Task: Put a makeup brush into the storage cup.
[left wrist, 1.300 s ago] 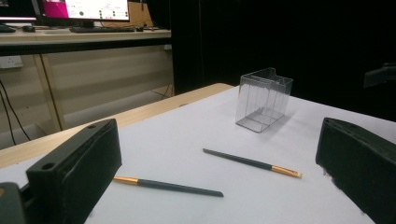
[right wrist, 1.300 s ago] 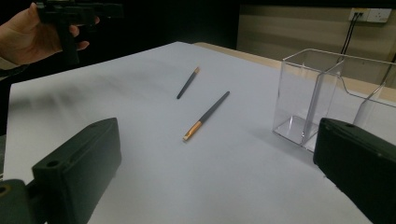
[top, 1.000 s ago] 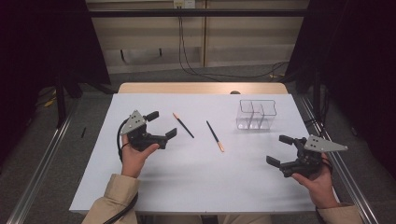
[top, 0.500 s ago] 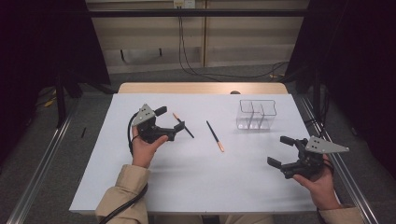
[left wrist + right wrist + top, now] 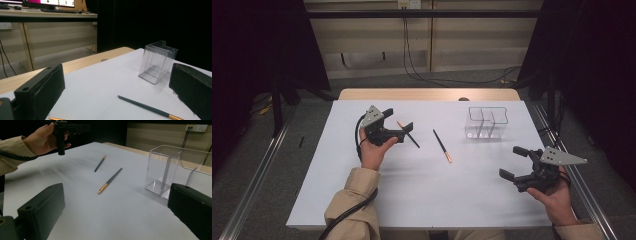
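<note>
Jaws apart over the pencils

My left gripper [image 5: 398, 121] hovers wide apart above the dark, orange-tipped pencil [image 5: 408, 134] left of frame centre. My right gripper [image 5: 512, 162], also spread, waits lower right, near the clear plastic divided box [image 5: 486, 123].

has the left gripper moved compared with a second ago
Yes. In the high view the left gripper has moved right and toward the far edge, closing on the nearer pencil, jaws open; the clear organizer stayed put.

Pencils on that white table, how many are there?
2. One pencil lies by the open left gripper, partly behind a jaw; the other pencil lies mid-table, left of the clear holder.
</note>
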A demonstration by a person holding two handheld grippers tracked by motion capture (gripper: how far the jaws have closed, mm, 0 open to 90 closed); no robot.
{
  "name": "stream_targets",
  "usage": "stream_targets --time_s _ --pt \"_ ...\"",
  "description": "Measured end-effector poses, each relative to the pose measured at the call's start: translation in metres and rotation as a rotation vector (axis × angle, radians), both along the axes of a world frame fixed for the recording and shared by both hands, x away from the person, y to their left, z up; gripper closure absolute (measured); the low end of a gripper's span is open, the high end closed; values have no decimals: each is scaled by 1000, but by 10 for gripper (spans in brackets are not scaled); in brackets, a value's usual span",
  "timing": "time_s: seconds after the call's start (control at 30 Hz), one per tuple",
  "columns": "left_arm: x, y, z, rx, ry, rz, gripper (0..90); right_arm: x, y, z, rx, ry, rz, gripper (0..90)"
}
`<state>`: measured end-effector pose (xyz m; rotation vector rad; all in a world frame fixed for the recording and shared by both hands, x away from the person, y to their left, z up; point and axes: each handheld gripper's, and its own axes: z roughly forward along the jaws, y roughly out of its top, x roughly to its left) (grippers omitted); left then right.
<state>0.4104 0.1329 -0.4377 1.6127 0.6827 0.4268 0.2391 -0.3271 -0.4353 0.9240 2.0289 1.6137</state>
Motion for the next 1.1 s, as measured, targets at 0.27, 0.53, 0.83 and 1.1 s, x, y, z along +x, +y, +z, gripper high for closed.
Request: stream_targets --time_s 0.27,0.53,0.83,1.1 --pt "9 -5 -6 -17 11 46 1 0 1 0 -1 2 3 6" --pt "18 -7 -11 12 31 65 1 0 0 0 2 -3 2 6" --pt "24 -9 -14 92 80 77 1 -1 0 0 0 -2 1 6" --pt "31 -19 -13 223 193 131 1 -1 0 0 -3 0 2 6"
